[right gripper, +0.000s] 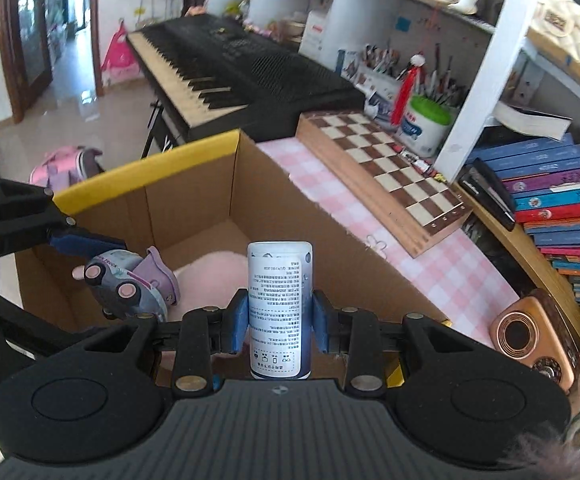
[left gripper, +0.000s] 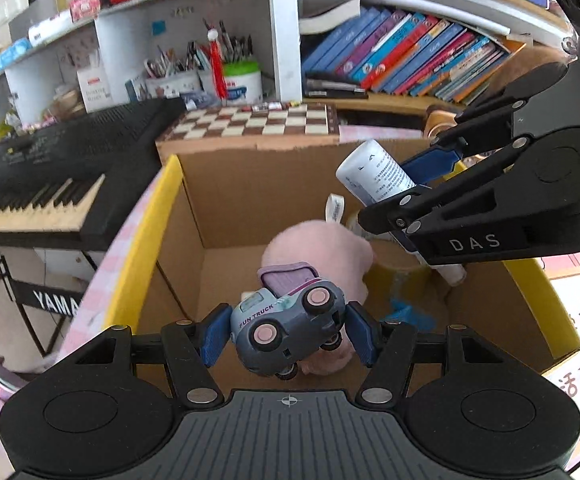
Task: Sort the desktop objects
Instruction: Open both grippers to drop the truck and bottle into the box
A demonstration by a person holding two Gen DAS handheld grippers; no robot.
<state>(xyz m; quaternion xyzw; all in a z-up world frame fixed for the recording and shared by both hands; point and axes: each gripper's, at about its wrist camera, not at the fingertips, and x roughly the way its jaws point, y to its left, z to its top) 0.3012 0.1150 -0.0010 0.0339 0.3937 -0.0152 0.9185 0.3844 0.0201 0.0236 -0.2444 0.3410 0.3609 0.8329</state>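
Note:
My left gripper (left gripper: 290,332) is shut on a grey toy truck (left gripper: 286,330) with pink wheels, held above the open cardboard box (left gripper: 226,184). The truck also shows in the right wrist view (right gripper: 126,282). My right gripper (right gripper: 278,322) is shut on a white tube (right gripper: 280,300) with printed text, held over the box's near rim; the tube also shows in the left wrist view (left gripper: 373,174). A pink plush toy (left gripper: 317,244) and a roll of brown tape (left gripper: 401,276) lie inside the box.
A chessboard (right gripper: 385,168) lies on the pink checked cloth (right gripper: 441,268) beyond the box. A black keyboard (right gripper: 234,68), a pen cup (right gripper: 425,124), shelves of books (right gripper: 561,208) and a copper radio (right gripper: 529,336) surround the desk.

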